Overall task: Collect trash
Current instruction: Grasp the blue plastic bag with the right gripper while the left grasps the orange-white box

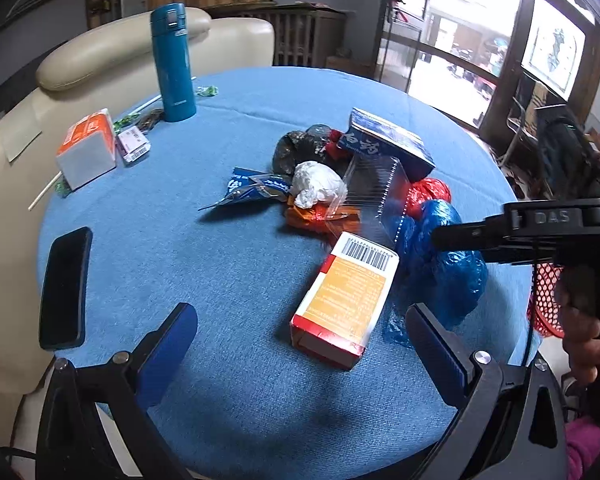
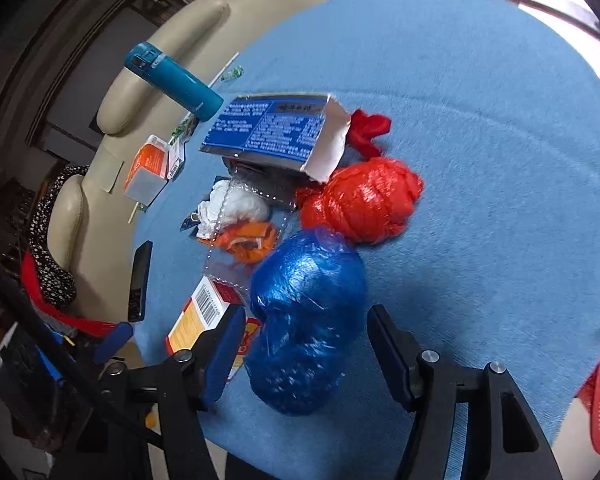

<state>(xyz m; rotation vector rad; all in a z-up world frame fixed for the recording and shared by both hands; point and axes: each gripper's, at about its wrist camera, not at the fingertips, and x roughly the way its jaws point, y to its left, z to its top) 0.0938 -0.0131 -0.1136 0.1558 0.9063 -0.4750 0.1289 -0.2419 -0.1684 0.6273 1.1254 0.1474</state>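
Observation:
A heap of trash lies in the middle of the round blue table (image 1: 228,380). In it are a crumpled blue plastic bag (image 2: 304,320), a red plastic bag (image 2: 360,200), a torn blue carton (image 1: 384,140), a white tissue wad (image 1: 318,184), a black bag (image 1: 296,148), a clear plastic tray (image 1: 374,188) and an orange-and-white box (image 1: 344,296). My right gripper (image 2: 305,316) straddles the blue bag, with a slim gap at each pad. My left gripper (image 1: 300,312) is spread wide just short of the orange-and-white box and touches nothing.
A teal flask (image 1: 174,64), a second orange box (image 1: 88,148) and a black phone (image 1: 66,288) sit on the table's left side. A cream armchair (image 1: 100,52) stands behind. A red mesh bag (image 1: 548,300) hangs by a hand (image 1: 588,344) at the right edge.

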